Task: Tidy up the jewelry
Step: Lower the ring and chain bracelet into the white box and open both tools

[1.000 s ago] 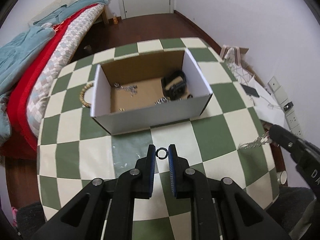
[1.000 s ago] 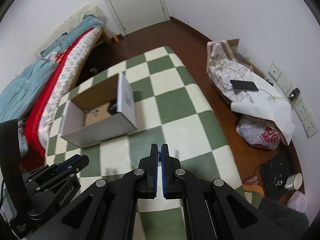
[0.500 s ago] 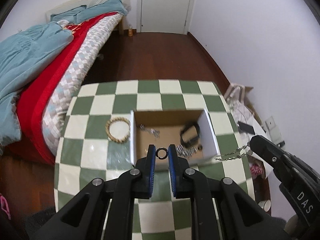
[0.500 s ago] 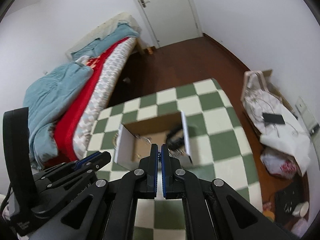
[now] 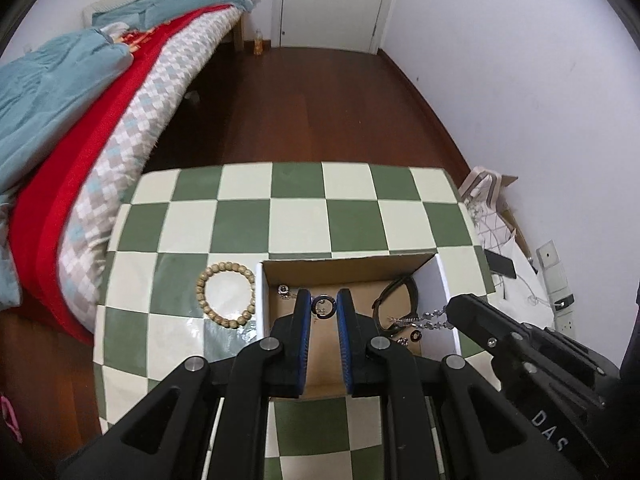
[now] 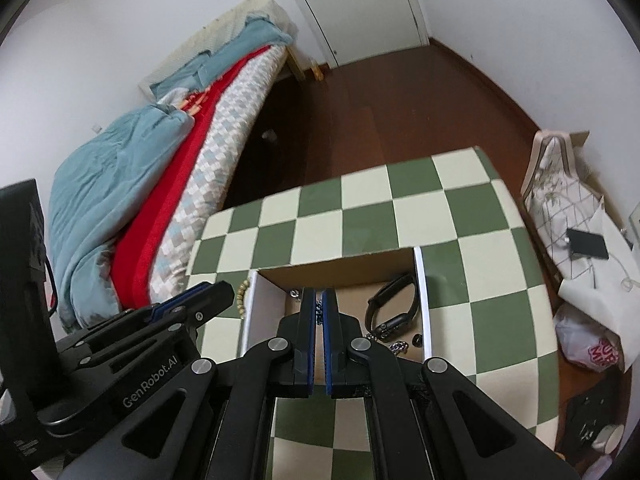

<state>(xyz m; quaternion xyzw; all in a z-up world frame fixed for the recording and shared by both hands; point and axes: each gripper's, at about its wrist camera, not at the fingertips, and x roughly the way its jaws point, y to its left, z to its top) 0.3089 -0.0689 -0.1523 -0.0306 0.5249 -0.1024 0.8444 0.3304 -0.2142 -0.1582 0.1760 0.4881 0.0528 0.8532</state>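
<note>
My left tongs (image 5: 324, 307) gripped a small dark ring (image 5: 323, 306) above the open cardboard box (image 5: 447, 280) on the checkered tabletop (image 5: 296, 212). My right tongs (image 6: 319, 307) pinched a silver chain (image 5: 424, 319) over the same box. Best to lower both well inside before releasing, clear of the watch (image 6: 390, 306).

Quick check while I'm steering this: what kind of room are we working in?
Most likely a home bedroom: a bed with red and teal bedding stands beside the checkered table, there is dark wood flooring, and a white door is at the far wall.
</note>
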